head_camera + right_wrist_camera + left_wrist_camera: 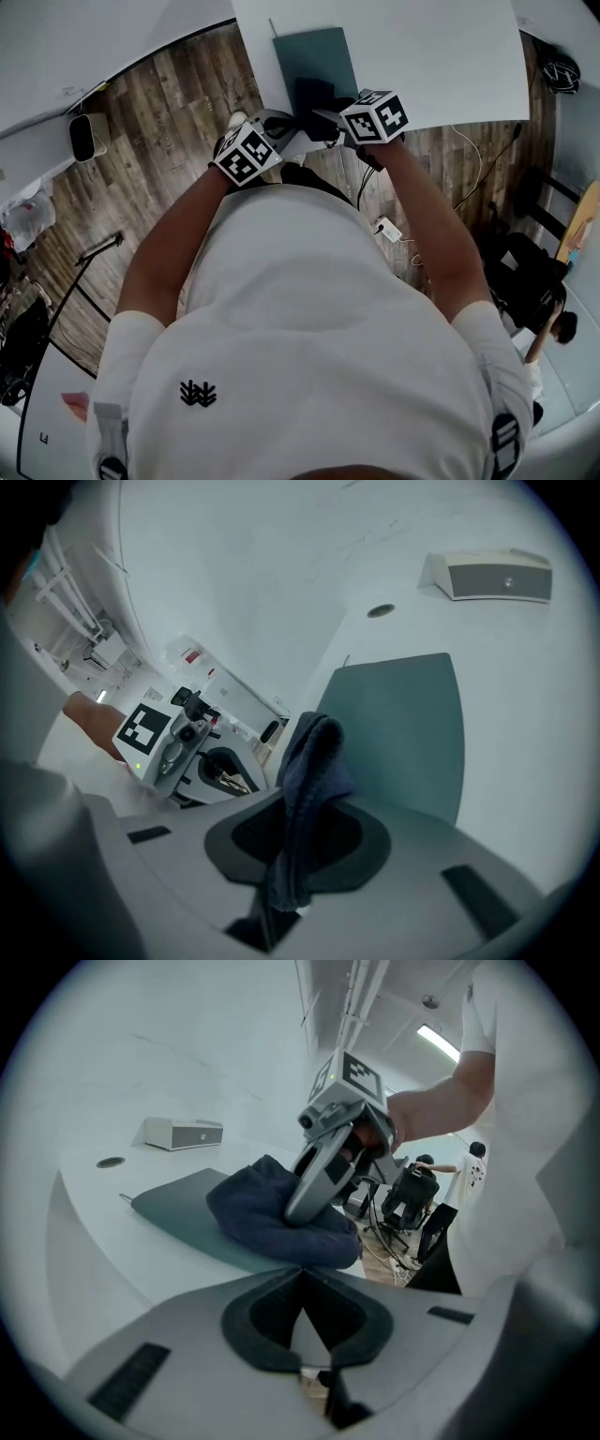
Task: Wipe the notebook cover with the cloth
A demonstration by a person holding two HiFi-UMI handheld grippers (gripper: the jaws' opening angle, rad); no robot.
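The right hand-held gripper (300,1206) is clamped on the dark blue cloth (314,757), which is bunched on the near end of the teal notebook (403,724) lying flat on the white bench (534,780). A good wipe likely means pressing the wad flat and sweeping towards the far end. The left hand-held gripper (302,1330), jaws together and empty, could steady the book. A white box (487,577) and a round hole (380,610) sit beyond, clear of the stroke
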